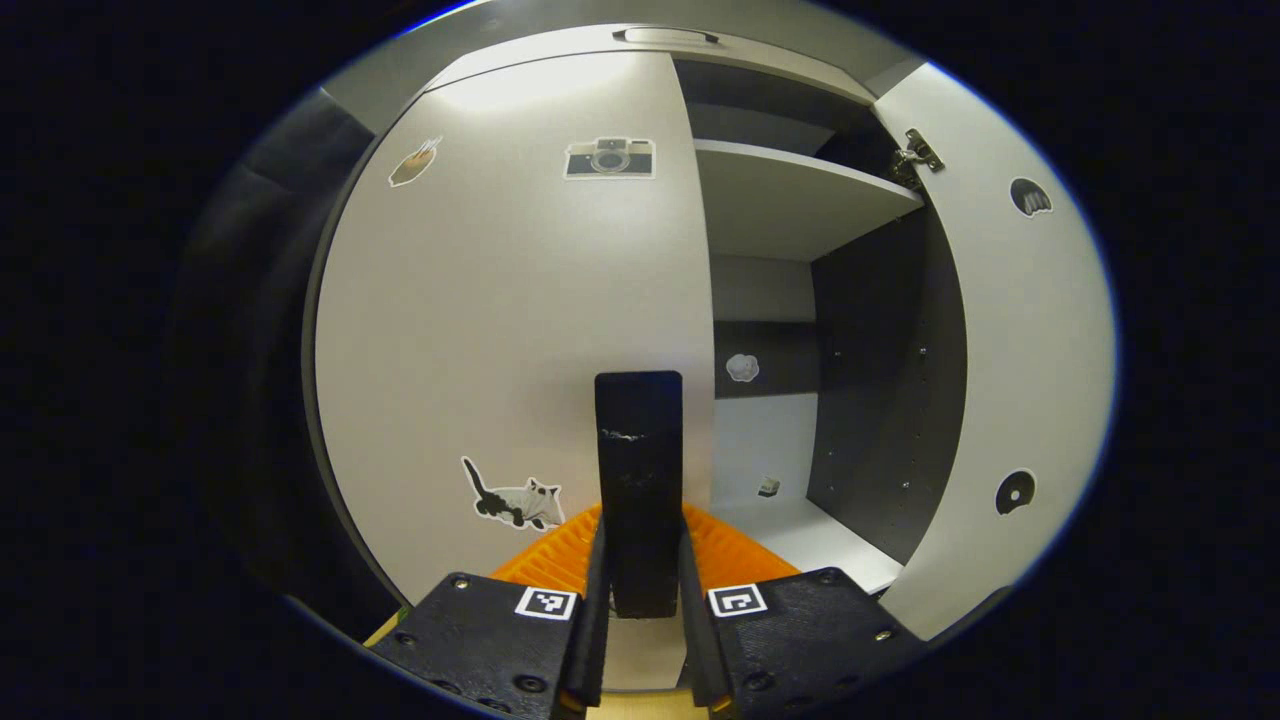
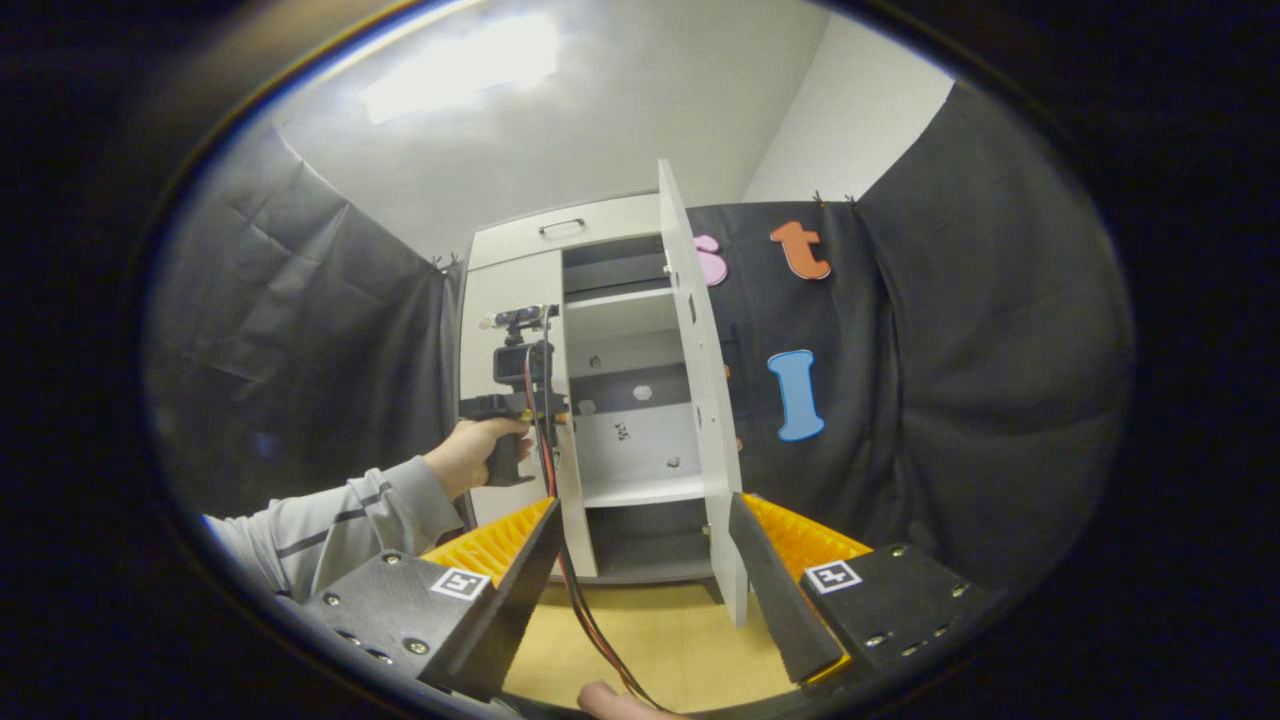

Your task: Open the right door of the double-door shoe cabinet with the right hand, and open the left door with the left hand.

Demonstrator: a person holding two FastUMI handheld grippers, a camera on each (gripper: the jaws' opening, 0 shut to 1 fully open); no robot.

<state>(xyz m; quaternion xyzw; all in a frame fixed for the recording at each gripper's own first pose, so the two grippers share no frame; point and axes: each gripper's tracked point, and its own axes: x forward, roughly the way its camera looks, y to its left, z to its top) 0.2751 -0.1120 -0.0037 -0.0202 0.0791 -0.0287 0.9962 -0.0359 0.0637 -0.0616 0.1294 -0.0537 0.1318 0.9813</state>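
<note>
Left claw [image 1: 640, 560] stands hard against the closed left door [image 1: 510, 320] of the white double-door shoe cabinet [image 2: 600, 400], its two fingers drawn close on either side of a black upright handle [image 1: 640, 480] near the door's right edge. They flank the handle tightly, but whether both press on it cannot be told, since the contact is hidden behind the finger bodies. On this door sit a camera sticker [image 1: 609, 158] and a cat sticker [image 1: 515, 497]; a third sticker at upper left is too small to make out. To the right the cabinet stands open, showing a white shelf [image 1: 790, 195] and a dark inner wall, and further right the right door [image 1: 1020, 330] is swung wide, its hinge [image 1: 917, 152] at the top.

In the right gripper view, a hand [image 2: 480, 450] in a grey sleeve holds the left claw's grip at the left door. Right claw [image 2: 640, 570] hangs well back from the cabinet over the pale wooden desk [image 2: 660, 640], fingers spread apart and holding nothing. The right door's edge faces the camera. A fingertip at the bottom is cut off.
</note>
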